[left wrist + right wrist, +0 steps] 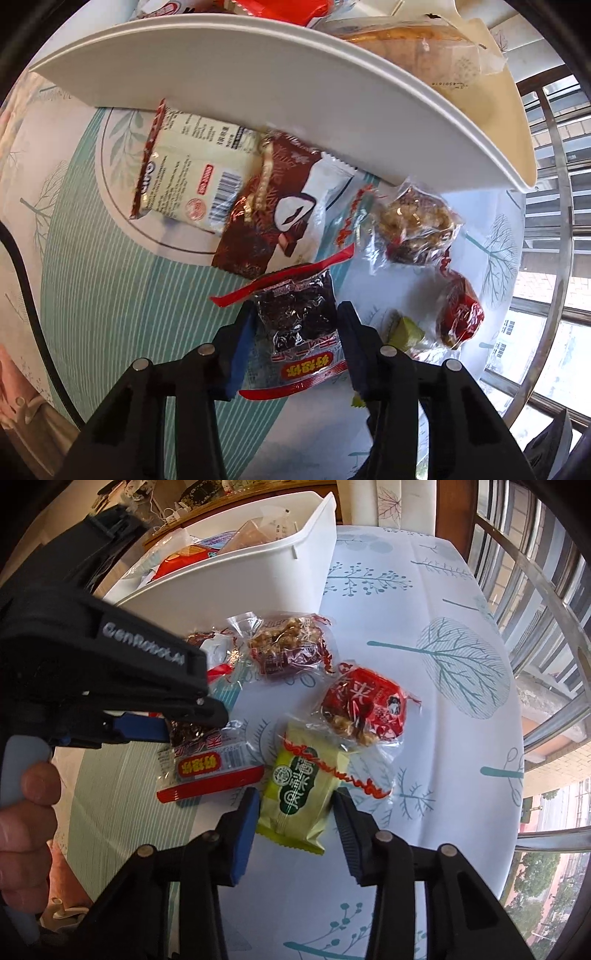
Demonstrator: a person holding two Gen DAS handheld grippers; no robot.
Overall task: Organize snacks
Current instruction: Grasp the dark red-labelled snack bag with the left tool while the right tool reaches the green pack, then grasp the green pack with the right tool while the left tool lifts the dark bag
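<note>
My left gripper is shut on a dark snack packet with red ends, which lies on the tablecloth; it also shows in the right wrist view, with the left gripper clamped on it. My right gripper is open around a green pastry packet, fingers on either side, not pressing it. A white bin holding several snacks stands just beyond; it also shows in the right wrist view.
Loose on the tablecloth: a white noodle packet, a brown chocolate packet, a clear walnut-date packet and a red packet. A window railing runs along the right, past the table edge.
</note>
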